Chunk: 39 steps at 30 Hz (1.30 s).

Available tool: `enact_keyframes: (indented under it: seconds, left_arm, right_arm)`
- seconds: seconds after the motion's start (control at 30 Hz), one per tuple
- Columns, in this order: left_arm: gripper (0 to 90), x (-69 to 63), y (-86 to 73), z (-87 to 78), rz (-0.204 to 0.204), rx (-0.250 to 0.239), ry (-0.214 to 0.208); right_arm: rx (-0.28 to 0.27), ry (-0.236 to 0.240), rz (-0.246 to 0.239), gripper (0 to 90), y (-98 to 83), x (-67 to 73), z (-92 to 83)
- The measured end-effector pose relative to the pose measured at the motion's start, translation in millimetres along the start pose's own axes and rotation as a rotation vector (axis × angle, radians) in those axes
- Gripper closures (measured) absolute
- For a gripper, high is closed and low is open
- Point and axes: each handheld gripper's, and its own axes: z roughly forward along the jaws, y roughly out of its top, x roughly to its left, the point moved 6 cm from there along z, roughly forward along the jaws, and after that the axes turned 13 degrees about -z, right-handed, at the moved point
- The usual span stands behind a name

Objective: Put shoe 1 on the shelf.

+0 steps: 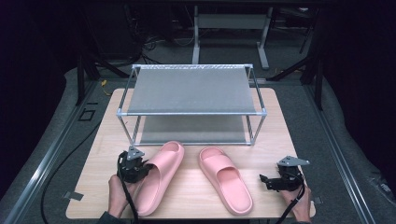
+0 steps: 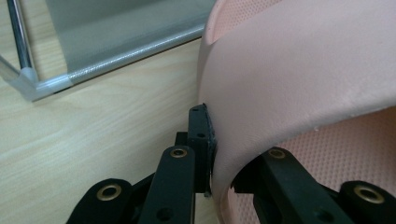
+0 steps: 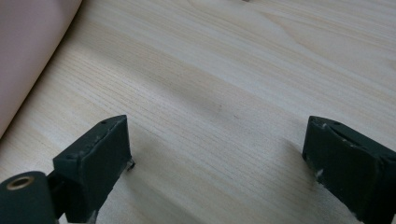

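Observation:
Two pink slide sandals lie on the wooden table. The left sandal has its strap pinched between the jaws of my left gripper, one jaw outside the strap and one under it. The right sandal lies free in the middle, and its pink edge shows at the left of the right gripper view. My right gripper rests low over bare wood to the right of that sandal, jaws wide apart and holding nothing.
A two-tier metal shoe rack with grey fabric shelves stands at the back of the table; its lower rail and corner joint are close to the left sandal. Dark floor and cables surround the table.

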Motion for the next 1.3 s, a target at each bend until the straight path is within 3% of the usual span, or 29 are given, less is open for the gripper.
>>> enact_keyframes:
  seconds: [0.73,1.0,1.3]
  left_arm:
    - [82.2,-2.1,20.5,-18.8,0.114,0.018,-0.094]
    - [82.2,-4.7,29.7,-23.4,0.157,0.032,-0.156]
    - [82.1,-16.8,40.1,-28.8,0.24,0.045,-0.221]
  right_arm:
    - [-0.009,0.003,0.004,7.1,0.2,-0.1,0.4]
    - [-0.009,0.001,0.007,7.2,0.3,-0.3,0.5]
    - [-0.009,0.0,0.008,7.2,0.3,-0.4,0.5]
